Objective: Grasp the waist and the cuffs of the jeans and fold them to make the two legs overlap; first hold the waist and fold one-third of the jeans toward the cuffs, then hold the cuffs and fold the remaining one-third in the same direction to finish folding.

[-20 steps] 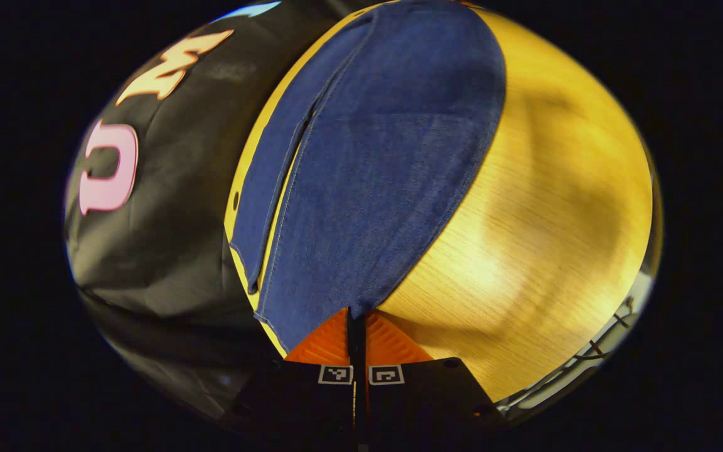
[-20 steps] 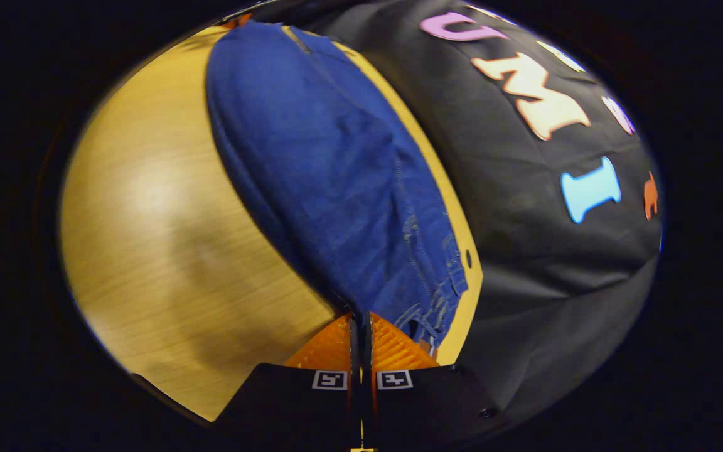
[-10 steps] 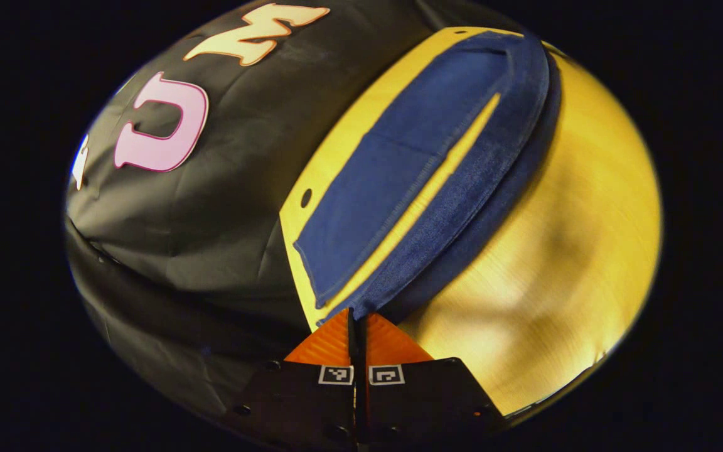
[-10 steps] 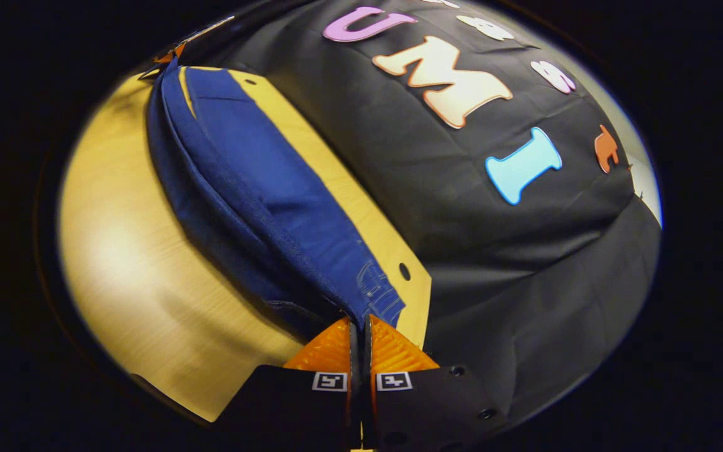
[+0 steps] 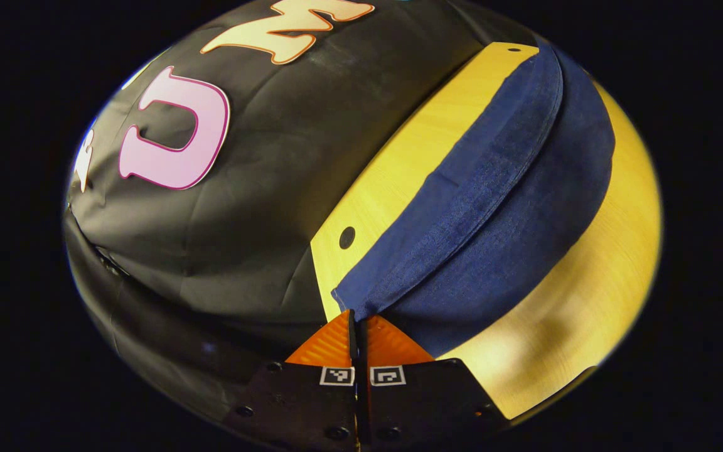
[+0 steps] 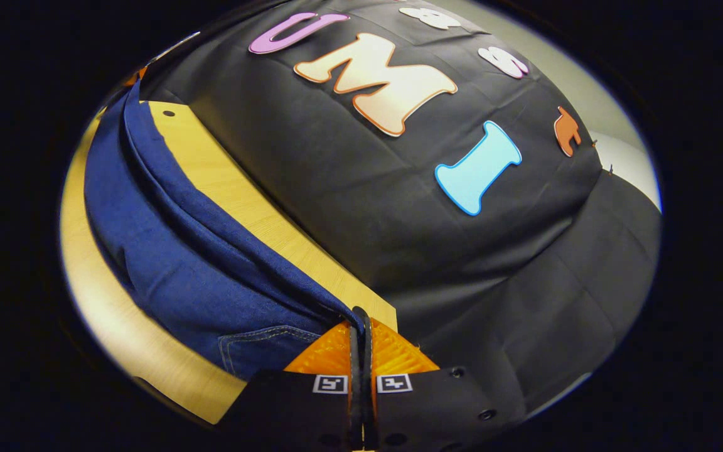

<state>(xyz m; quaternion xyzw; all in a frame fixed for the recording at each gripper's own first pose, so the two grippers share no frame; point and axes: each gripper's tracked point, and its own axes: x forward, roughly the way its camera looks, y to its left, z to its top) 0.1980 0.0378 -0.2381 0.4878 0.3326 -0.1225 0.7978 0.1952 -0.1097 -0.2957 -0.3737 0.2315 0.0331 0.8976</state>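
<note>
Dark blue jeans (image 5: 493, 207) lie lengthwise on the wooden table (image 5: 393, 182), doubled over so one leg rests on the other, with a raised fold running along the far side. My left gripper (image 5: 357, 317) is shut on the near end of the top layer, at the leg end. In the right gripper view the jeans (image 6: 167, 263) stretch away to the left, and a stitched back pocket (image 6: 261, 342) shows beside the fingers. My right gripper (image 6: 359, 320) is shut on the denim edge at the waist end.
The table's far edge (image 6: 236, 188) runs right along the black cloth wall (image 6: 399, 207), with a small hole (image 5: 347, 237) near the corner. A strip of bare wood (image 5: 587, 301) lies on the near side of the jeans.
Both grippers have carried the top leg across toward the wall. The gap of table between the two legs has closed and the top layer now covers the lower leg.
</note>
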